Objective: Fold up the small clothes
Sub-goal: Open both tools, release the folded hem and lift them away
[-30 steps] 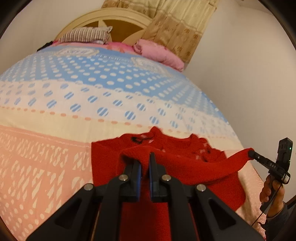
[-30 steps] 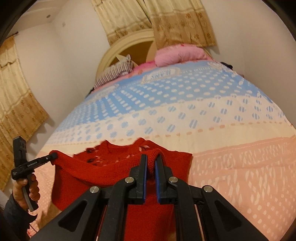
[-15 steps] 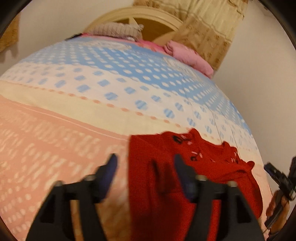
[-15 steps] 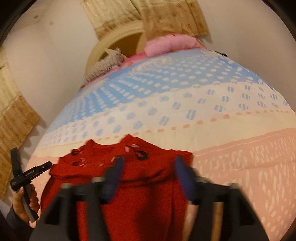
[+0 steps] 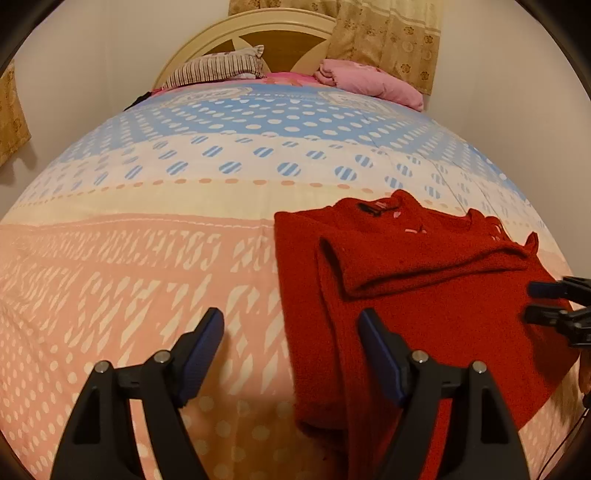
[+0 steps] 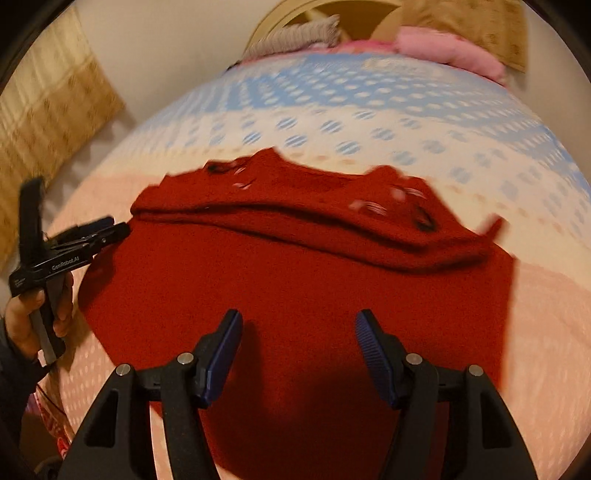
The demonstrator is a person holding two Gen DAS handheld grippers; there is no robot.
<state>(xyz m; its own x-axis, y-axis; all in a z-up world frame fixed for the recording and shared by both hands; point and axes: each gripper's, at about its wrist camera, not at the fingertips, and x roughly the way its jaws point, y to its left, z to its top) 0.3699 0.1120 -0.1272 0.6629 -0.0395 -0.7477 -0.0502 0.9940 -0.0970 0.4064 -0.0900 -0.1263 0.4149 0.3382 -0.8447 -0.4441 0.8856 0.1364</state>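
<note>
**Sleeves folded in; both claws free — hem lift next**

Item: red knit sweater (image 5: 424, 295), lying flat on the bed (image 5: 147, 258), on the pink band of the bedspread near the foot end. Collar pts toward the headboard (image 5: 258, 33); hem is nearest the cameras. Long axis runs collar-to-hem, i.e. roughly along both claws' forward axis. A sleeve (image 5: 417, 266) lies folded across the chest, approx. perpendicular to that axis.

Left claw (image 5: 290, 334): released, jaws spread wide, gripping nothing. Straddles the sweater's left side edge; one finger over bare bedspread, the other over knit.

Right claw (image 6: 299, 334): released, jaws spread wide, gripping nothing. Hovers over the lower body panel, approx. centred. Right-wrist view is motion-blurred; fine detail unreliable.

Key relation: sweater lies fwd of both claws, and the hem sits below/behind the fingertips, partly out of view. Each claw is nearest its own lower corner. Est. next step: pinch both hem corners, carry them fwd toward the collar over the crossed sleeve.

Caution: thick knit; the loose sleeve may shift.
</note>
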